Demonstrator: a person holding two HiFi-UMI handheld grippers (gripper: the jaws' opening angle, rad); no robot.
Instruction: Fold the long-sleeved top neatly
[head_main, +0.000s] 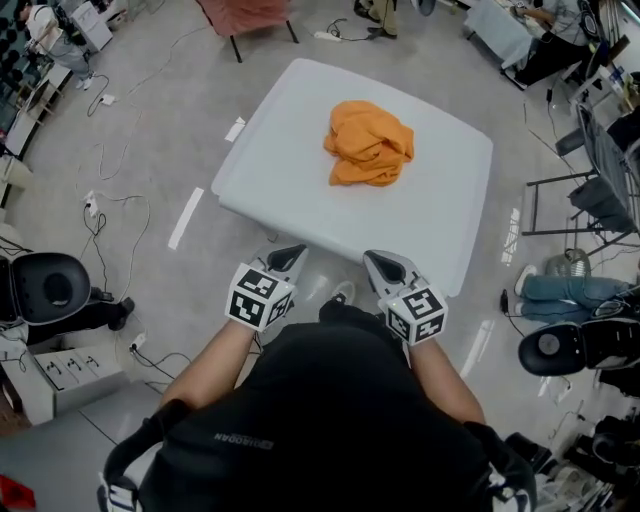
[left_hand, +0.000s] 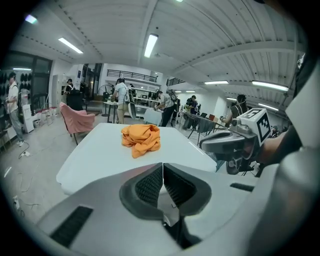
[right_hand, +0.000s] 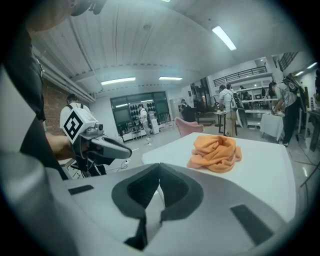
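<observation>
Two claws, left gripper (head_main: 287, 254) and right gripper (head_main: 381, 263): jaws together, empty. Orange top (head_main: 370, 143) bunched on table (head_main: 280, 175), well ahead. Risk: blind pinch grabs several layers, lifts whole wad.

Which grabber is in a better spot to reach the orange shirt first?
Probably the right gripper: the crumpled orange long-sleeved top lies almost straight ahead of it, while the left gripper sits further aside. Both are shut and empty.

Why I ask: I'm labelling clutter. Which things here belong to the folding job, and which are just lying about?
Job: crumpled orange long-sleeved top; white square table; left gripper and right gripper, tongs shut, empty.
Lying about: pink draped chair; black round-seated chair, left; black round stool, right.
</observation>
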